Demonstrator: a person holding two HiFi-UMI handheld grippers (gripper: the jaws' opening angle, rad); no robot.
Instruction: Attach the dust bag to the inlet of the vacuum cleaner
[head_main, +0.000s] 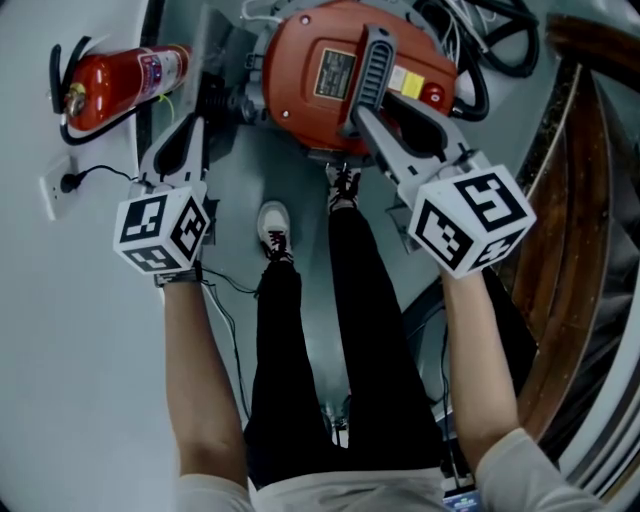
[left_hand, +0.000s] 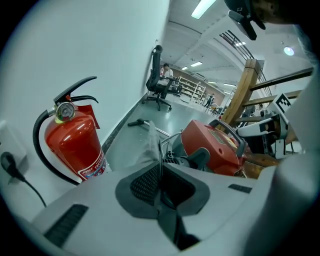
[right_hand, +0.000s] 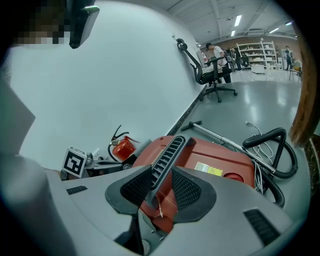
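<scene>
Atop red vacuum (head_main: 312, 62) — ribbed handle (head_main: 372, 62)

No words or numbers can be made out: the dark plate (head_main: 335, 72) and yellow sticker (head_main: 407, 83) on the vacuum cleaner (head_main: 300, 60) under the right gripper (right_hand: 160, 182), and the label band (left_hand: 93, 168) on the fire extinguisher (left_hand: 75, 142) left of the left gripper (left_hand: 159, 172), carry print too small to read.

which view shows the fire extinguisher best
The left gripper view. There the fire extinguisher stands large and close, with its gauge, hose and label clear. The head view shows it smaller, from above, at the top left. The right gripper view shows it tiny, far off and only partly visible.
</scene>
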